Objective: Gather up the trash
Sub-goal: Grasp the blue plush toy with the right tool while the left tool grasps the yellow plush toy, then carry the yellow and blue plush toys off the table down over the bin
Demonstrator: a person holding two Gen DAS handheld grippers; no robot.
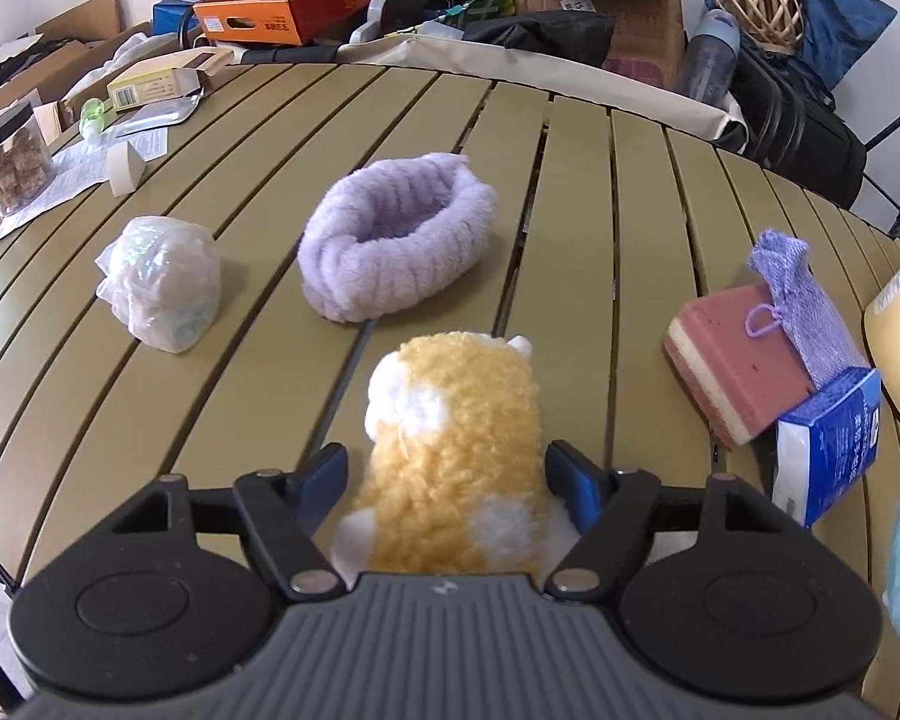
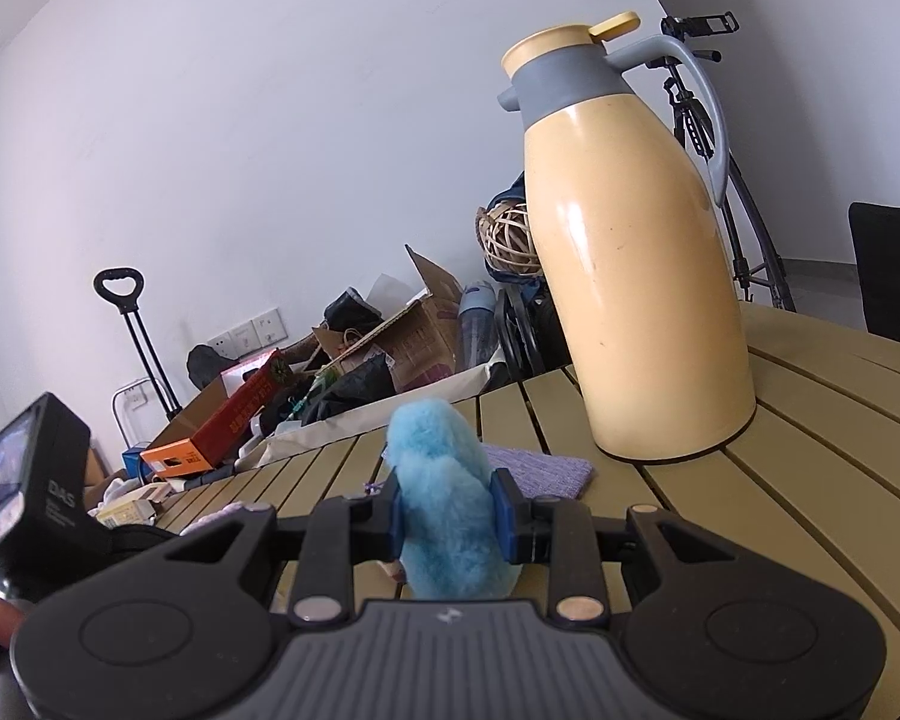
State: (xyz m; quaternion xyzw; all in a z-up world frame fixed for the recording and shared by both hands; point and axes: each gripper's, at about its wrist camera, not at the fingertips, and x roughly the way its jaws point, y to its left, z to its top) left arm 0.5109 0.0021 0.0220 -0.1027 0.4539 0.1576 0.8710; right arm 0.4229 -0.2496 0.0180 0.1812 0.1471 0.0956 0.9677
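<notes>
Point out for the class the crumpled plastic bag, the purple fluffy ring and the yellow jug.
crumpled plastic bag (image 1: 161,282), left wrist view, middle of the bundle.
purple fluffy ring (image 1: 342,264), left wrist view, near wall of the ring.
yellow jug (image 2: 642,276), right wrist view, middle of its body.

A crumpled clear plastic bag (image 1: 159,282) sat bunched up on the slatted tabletop (image 1: 570,228), left of a purple fluffy ring (image 1: 393,240), well apart from a pink sponge (image 1: 732,360) and a blue tissue pack (image 1: 828,444).
</notes>
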